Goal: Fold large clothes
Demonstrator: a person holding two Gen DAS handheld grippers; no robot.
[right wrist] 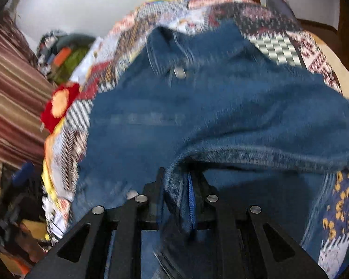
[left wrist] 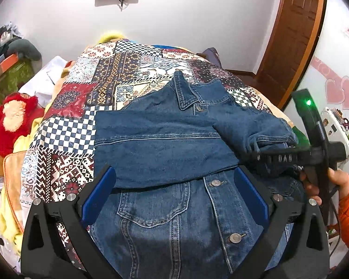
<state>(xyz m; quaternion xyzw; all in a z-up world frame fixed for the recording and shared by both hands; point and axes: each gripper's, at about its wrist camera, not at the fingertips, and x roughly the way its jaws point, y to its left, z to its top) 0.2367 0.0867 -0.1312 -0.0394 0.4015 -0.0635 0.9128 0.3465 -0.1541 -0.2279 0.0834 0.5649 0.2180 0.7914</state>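
Patchwork bedspread (left wrist: 81,97) covers the bed where the denim jacket (left wrist: 165,144) lies buttons-up, one sleeve folded across its chest. Only the left wrist view shows the wooden door (left wrist: 290,34) and a hand (left wrist: 314,186) in an orange sleeve – the right view is blurred. Left gripper (left wrist: 172,186) hovers with jaws wide apart over the jacket, gripping nothing; right gripper (right wrist: 176,186) has its jaws closed on a fold of denim

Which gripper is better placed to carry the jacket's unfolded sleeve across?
Right. The right gripper is already shut on the sleeve, while the left gripper hovers open over the denim jacket.
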